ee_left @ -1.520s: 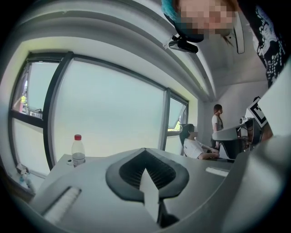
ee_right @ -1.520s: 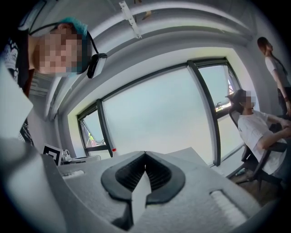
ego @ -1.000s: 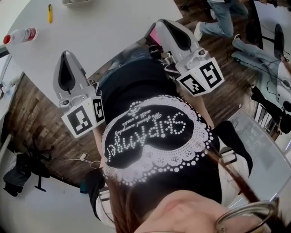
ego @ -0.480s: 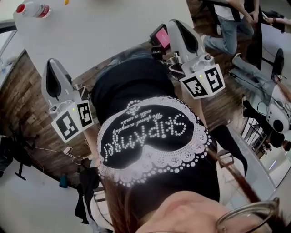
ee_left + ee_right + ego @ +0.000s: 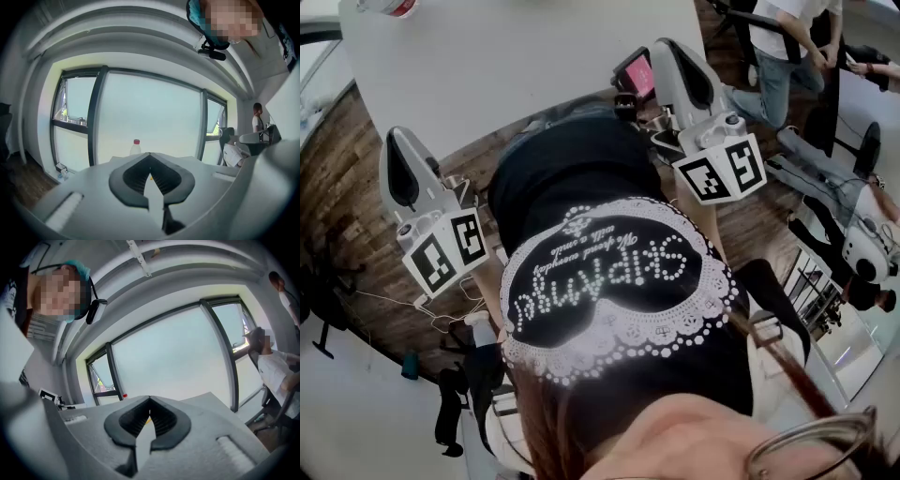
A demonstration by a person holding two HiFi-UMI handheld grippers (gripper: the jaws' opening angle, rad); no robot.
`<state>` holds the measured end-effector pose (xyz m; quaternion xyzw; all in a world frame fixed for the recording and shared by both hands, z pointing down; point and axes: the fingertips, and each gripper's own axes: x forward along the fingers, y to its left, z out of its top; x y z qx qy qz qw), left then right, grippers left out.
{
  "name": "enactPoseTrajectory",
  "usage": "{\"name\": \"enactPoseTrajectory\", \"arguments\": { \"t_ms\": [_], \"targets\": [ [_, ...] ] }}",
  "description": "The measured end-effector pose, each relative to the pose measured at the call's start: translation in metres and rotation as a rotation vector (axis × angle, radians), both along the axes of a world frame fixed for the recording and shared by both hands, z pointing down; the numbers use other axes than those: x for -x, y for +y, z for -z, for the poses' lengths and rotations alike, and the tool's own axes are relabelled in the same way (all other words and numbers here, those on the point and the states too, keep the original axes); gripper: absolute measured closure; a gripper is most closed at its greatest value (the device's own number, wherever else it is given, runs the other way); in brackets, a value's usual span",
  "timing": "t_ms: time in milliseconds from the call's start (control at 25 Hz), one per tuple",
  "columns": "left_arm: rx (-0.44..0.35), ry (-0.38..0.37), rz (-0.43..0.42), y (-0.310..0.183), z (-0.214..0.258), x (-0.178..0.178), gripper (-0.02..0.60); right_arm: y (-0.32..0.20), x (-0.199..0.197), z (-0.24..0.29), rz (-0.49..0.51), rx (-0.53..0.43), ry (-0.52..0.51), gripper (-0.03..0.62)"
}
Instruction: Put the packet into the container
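Our left gripper (image 5: pixel 150 154), a grey two-jaw tool with ribbed black pads, has its jaws pressed together with nothing between them. Our right gripper (image 5: pixel 150 399), of the same build, is likewise closed tip to tip and empty. In the head view we hold them either side of our black top with its white beaded heart (image 5: pixel 619 272). The left one is over the dark wood-plank floor (image 5: pixel 347 206), and the right one is just beside a small black device with a pink screen (image 5: pixel 636 73). Past the left jaws a clear plastic bottle with a red cap (image 5: pixel 135 147) stands on the broad white table (image 5: pixel 516 66), before tall dark-framed windows (image 5: pixel 150 112). We cannot find the packet or the container in any view.
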<state>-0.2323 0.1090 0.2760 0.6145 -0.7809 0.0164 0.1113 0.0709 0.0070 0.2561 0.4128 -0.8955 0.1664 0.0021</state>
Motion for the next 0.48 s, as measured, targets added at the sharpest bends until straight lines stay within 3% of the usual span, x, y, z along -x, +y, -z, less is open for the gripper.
{"name": "enactPoseTrajectory", "arguments": {
  "t_ms": [280,480],
  "targets": [
    [0.020,0.017,0.060,0.004,-0.010,-0.001,0.578,-0.012,0.006,-0.007,0.040,0.017,0.011,0.591],
    [0.021,0.048,-0.058,-0.015,-0.017,-0.032,0.578,-0.024,0.001,-0.008,0.035,0.010,0.014,0.591]
  ]
}}
